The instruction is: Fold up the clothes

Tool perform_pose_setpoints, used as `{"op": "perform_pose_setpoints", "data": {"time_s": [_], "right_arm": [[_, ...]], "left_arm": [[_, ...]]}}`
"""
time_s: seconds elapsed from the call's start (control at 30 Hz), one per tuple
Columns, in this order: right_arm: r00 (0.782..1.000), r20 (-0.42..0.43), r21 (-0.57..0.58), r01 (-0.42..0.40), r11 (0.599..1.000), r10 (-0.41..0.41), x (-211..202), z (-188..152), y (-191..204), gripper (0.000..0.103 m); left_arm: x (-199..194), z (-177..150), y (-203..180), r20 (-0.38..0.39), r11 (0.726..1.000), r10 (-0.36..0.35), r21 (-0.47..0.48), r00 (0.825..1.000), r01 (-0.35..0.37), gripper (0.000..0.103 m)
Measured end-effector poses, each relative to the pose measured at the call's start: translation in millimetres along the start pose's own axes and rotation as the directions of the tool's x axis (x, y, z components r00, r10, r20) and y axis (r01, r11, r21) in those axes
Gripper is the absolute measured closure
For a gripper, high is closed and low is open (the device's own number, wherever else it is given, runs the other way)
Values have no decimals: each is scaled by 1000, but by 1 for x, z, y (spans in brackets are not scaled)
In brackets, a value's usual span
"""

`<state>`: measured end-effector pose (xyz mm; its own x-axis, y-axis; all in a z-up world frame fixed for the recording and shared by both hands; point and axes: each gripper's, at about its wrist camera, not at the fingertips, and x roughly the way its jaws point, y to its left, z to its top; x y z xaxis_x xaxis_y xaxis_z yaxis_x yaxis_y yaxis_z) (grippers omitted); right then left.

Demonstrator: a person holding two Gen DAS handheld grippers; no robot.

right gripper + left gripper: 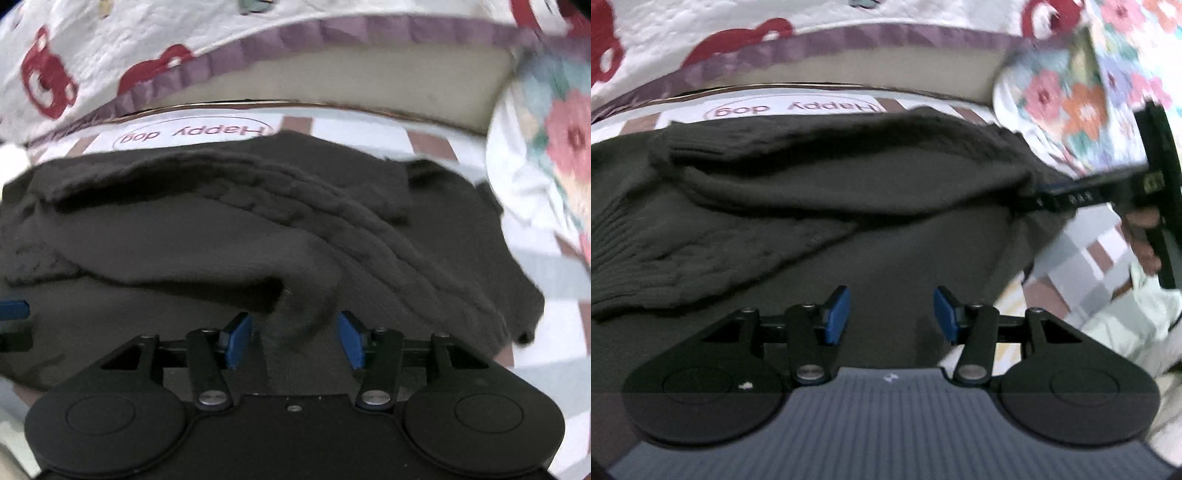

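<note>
dark brown cable-knit sweater (pixel 221 229), blue claw pads (pixel 236 341).

One dark knit sweater (pixel 849 192) on the checked sheet (pixel 576 280), two grippers, left (pixel 891 314) and right (pixel 295 341), one "Happy dog" label (pixel 192 134) at the sheet's far edge, one floral cloth (pixel 1071 96) at its right edge

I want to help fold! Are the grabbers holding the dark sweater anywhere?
No. Both the left gripper and right gripper are open above the sweater, holding nothing.
</note>
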<state>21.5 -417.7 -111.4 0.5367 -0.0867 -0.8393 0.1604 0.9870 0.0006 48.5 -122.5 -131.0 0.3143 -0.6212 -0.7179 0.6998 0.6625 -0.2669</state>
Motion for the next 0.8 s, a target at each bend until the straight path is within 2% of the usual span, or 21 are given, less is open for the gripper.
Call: {"op": "perform_pose_setpoints", "data": {"time_s": [0.13,0.23,0.3,0.33,0.37,0.4,0.43,0.5,0.57,0.63,0.73,0.8], "right_arm": [[997,-3,-62,73,995,-74,7,3,9,42],[996,-45,-5,81,997,-81,24,5,-1,35],[997,-46,67,62,996,-59,30,5,-8,32],[999,-22,45,48,998,-47,28,5,-8,34],[999,3,9,34,999,-34,24,4,-7,43],[999,28,-26,21,999,-20,21,3,-6,86],[998,51,-129,35,991,-29,15,0,0,94],[998,65,-178,30,984,-19,-5,-9,-1,94],[998,53,-168,-5,986,14,-30,-20,-8,95],[1000,4,-259,0,966,1,-44,-34,-5,95],[998,-56,-294,-24,955,8,-43,-49,-6,95],[999,-33,-291,-22,956,13,-41,-53,-5,93]], "left_arm": [[1,-1,-4,-8,1000,10,16,1000,-10,53],[1,-1,1,-15,1000,17,-10,1000,-17,52],[2,-1,5,-25,999,25,-31,999,-26,52],[3,-1,7,-33,999,30,-39,999,-31,52],[3,-1,9,-43,998,37,-40,998,-39,52],[3,-1,10,-55,998,46,-38,997,-48,52],[4,-2,12,-69,998,55,-32,996,-57,53],[3,-3,15,-98,997,72,-24,993,-74,53],[0,-2,19,-116,997,69,-36,991,-74,52],[-4,0,24,-123,996,59,-62,991,-68,52],[-7,2,31,-120,993,45,-103,992,-58,52],[-8,2,36,-118,989,39,-135,992,-55,52]]}}
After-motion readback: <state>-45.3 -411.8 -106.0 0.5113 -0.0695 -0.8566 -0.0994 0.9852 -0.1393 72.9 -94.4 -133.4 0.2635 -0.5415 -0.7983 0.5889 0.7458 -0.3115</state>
